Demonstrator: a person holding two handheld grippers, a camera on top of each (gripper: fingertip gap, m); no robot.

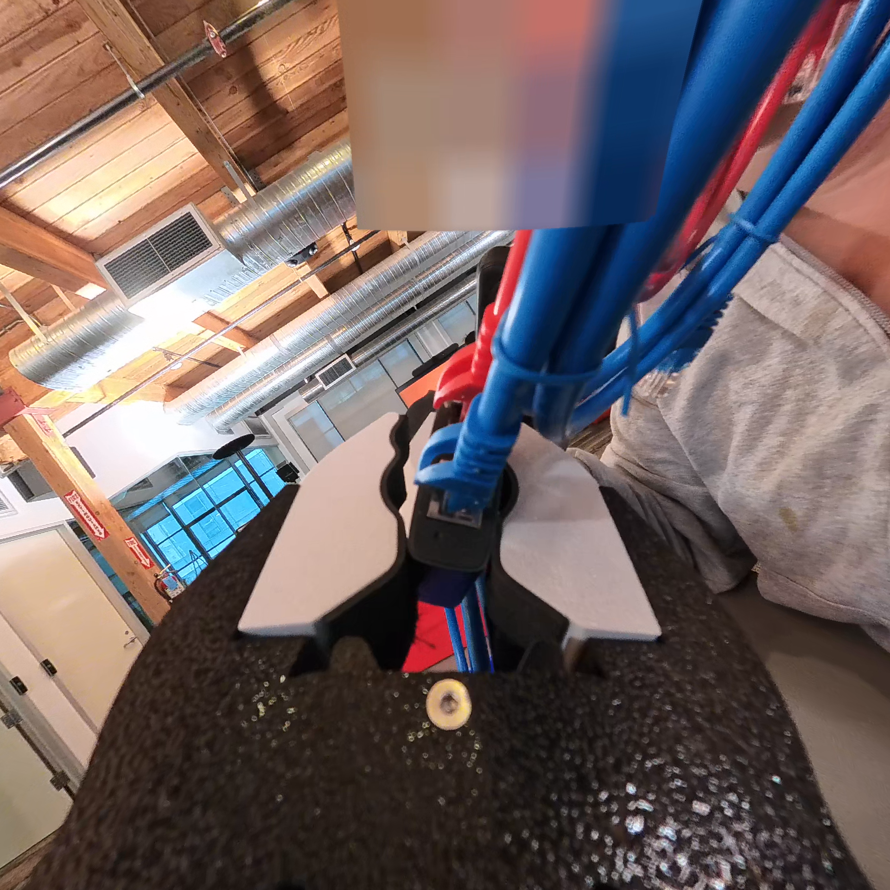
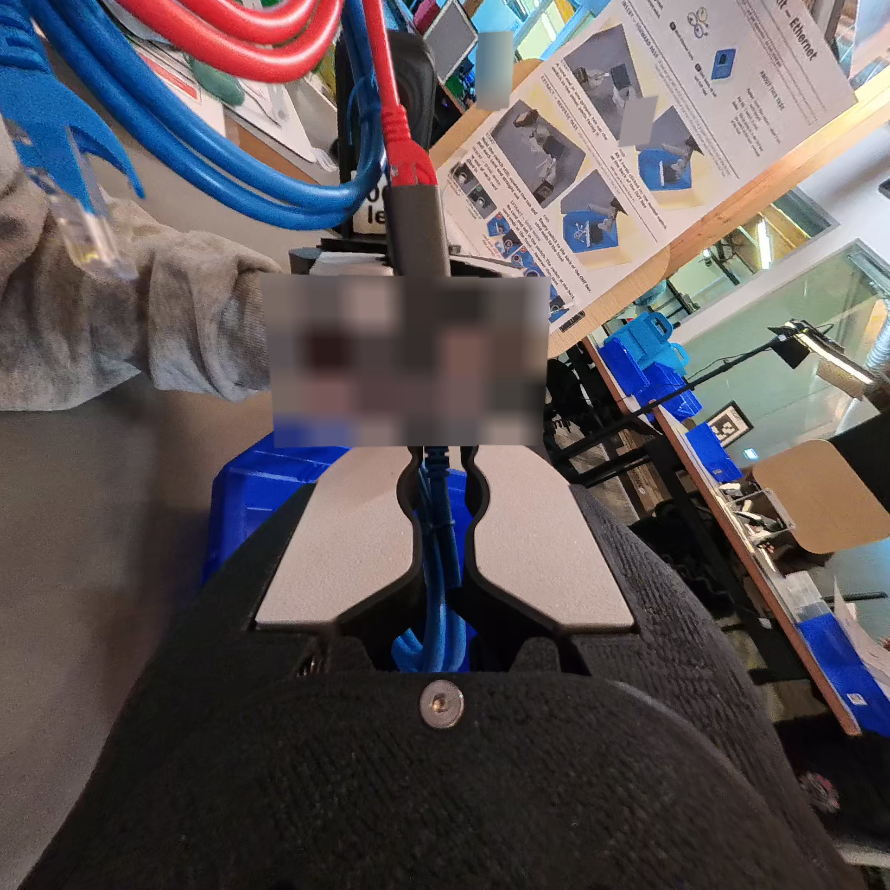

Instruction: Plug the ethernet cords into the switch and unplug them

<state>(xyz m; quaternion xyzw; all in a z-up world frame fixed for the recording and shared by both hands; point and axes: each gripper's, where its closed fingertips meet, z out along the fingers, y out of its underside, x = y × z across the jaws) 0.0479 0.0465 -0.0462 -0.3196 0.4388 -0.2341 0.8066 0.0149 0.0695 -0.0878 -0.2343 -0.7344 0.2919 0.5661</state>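
While the wide frame is filled with wooden ceiling and silver ducts, the nearest big thing in the left wrist view is a person's grey sleeve (image 1: 722, 457), just right of the left gripper (image 1: 457, 433). In the right wrist view a blue bin (image 2: 269, 486) lies under the right gripper (image 2: 437, 455), and a printed sheet (image 2: 602, 144) hangs on a wooden board up and to the right.

A bundle of blue cables (image 1: 554, 313), bound with a thin tie, comes down from above onto the left gripper. That gripper is closed narrowly on a slim black box (image 1: 450, 539), whose long axis runs forward along the fingers, both pads against its sides. A blue plug (image 1: 474, 457) sits in a port on the box's upper face; a red plug (image 1: 462, 375) sits farther along the same face.

From the right gripper, the box lies straight ahead and above, end-on, so the left gripper is the nearer one. The right gripper's jaws stand close together with a blue cable (image 2: 436, 530) running lengthwise through the gap; a mosaic patch hides the tips, so whether they pinch it I cannot tell. A loose clear-tipped plug (image 2: 89, 236) hangs at far left.
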